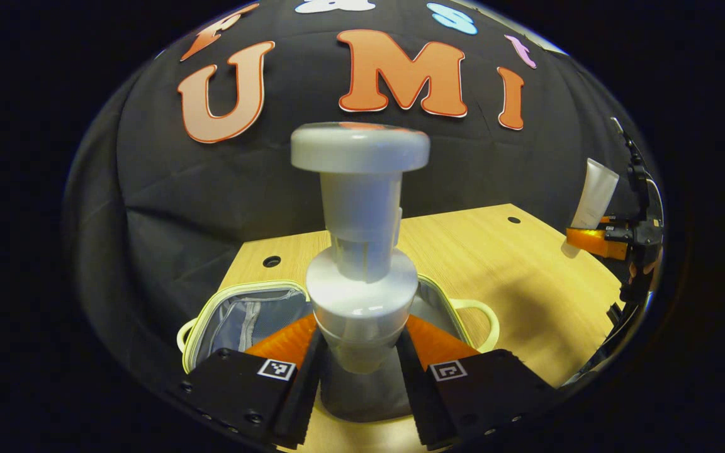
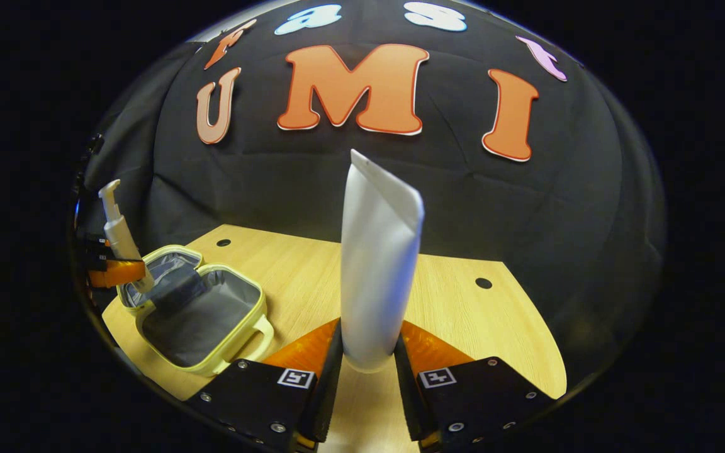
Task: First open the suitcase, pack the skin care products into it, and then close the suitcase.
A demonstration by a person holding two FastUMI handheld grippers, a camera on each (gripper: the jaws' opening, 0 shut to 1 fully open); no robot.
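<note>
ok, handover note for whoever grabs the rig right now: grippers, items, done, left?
Left hand-held gripper: shut on the pump bottle, held upright above the suitcase.
Right hand-held gripper: shut on the white tube, upright over the table, to the right of the suitcase.
Suitcase: lies open on the table; the interior visible in the right gripper view holds nothing yet.
Done: suitcase opened, both products picked up.
Left: place bottle and tube inside, release, close the suitcase.

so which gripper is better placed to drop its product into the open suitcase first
Left. Its fingers hold the white pump bottle right above the open pale-yellow suitcase, while the right gripper holds its white squeeze tube over bare wooden table.
</note>
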